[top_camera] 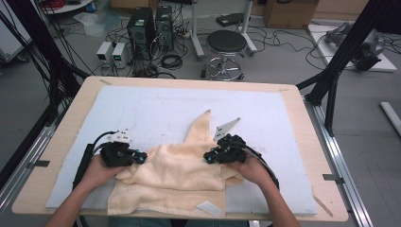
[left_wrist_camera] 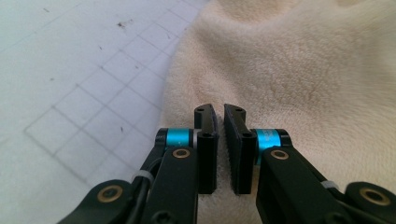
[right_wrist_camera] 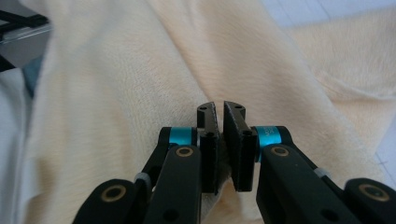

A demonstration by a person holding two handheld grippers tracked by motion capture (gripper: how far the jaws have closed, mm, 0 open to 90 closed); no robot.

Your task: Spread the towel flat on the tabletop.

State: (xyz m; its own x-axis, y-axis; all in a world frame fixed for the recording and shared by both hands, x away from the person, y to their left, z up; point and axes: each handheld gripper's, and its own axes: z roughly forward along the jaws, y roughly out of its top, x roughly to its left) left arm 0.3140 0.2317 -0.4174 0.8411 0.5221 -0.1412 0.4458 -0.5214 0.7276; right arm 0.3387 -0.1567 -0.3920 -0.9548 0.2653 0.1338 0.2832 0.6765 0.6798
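Both grippers sit on a rumpled cream towel at the near edge of the table.

The left gripper (top_camera: 140, 157) rests at the towel's (top_camera: 175, 175) left edge, jaws nearly pressed together with a thin gap and no cloth between them. The towel lies across a white gridded mat (top_camera: 142, 109), one corner peaking toward the far side, near a stool (top_camera: 226, 47). The right gripper (top_camera: 208, 158) pinches a raised fold.

Open mat (top_camera: 156, 109) lies beyond the crumpled towel (top_camera: 175, 175) and to both sides; only the towel's raised peak interrupts it.
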